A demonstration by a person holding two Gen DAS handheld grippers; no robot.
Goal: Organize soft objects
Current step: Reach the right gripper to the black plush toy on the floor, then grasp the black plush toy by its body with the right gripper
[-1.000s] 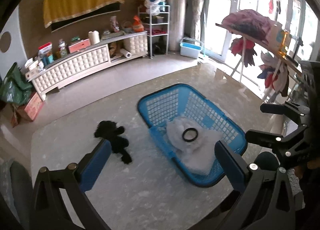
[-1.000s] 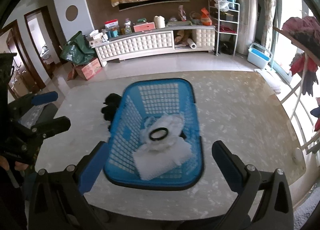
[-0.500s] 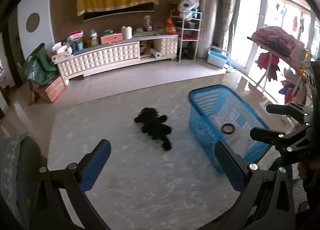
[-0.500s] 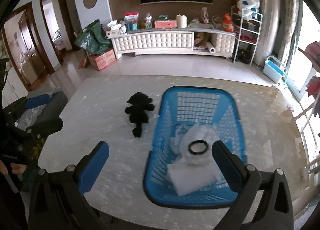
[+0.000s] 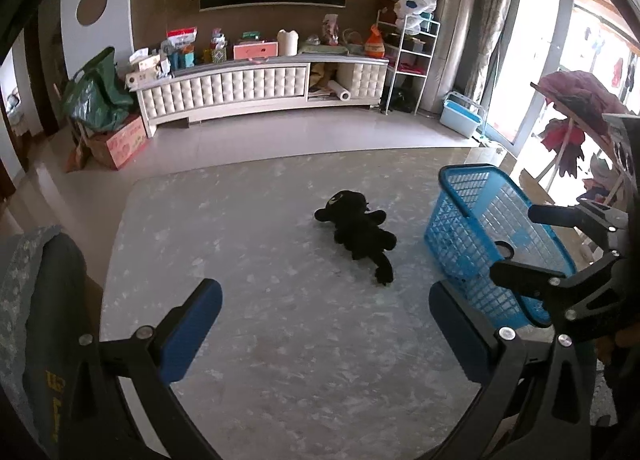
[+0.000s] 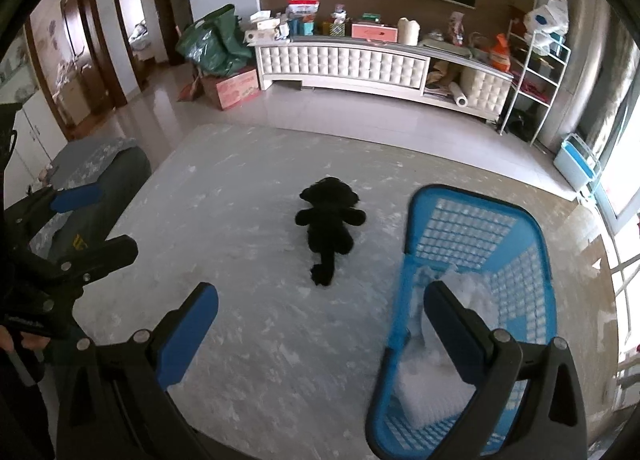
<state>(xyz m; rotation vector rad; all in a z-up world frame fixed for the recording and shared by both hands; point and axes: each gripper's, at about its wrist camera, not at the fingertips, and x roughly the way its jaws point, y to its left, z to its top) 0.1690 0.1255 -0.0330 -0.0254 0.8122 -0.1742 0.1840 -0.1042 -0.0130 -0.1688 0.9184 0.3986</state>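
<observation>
A black plush toy (image 5: 360, 232) lies flat on the grey marble table (image 5: 248, 244); it also shows in the right wrist view (image 6: 328, 224). A blue plastic basket (image 5: 480, 228) stands to its right, and in the right wrist view (image 6: 476, 228) it holds a white soft item (image 6: 440, 372). My left gripper (image 5: 324, 324) is open and empty, above the table in front of the toy. My right gripper (image 6: 320, 324) is open and empty, above the table at the basket's left rim. The right gripper also shows at the right edge of the left wrist view (image 5: 560, 256).
A grey padded chair (image 6: 100, 172) stands at the table's left edge. Beyond the table's far edge are the tiled floor, a white cabinet (image 5: 260, 88) with clutter, a wire shelf (image 5: 412, 60) and a clothes rack (image 5: 580, 112) to the right.
Both grippers have swung to the left. The toy has come to the middle of both views and the basket has slid to the right side. Both stay open.
</observation>
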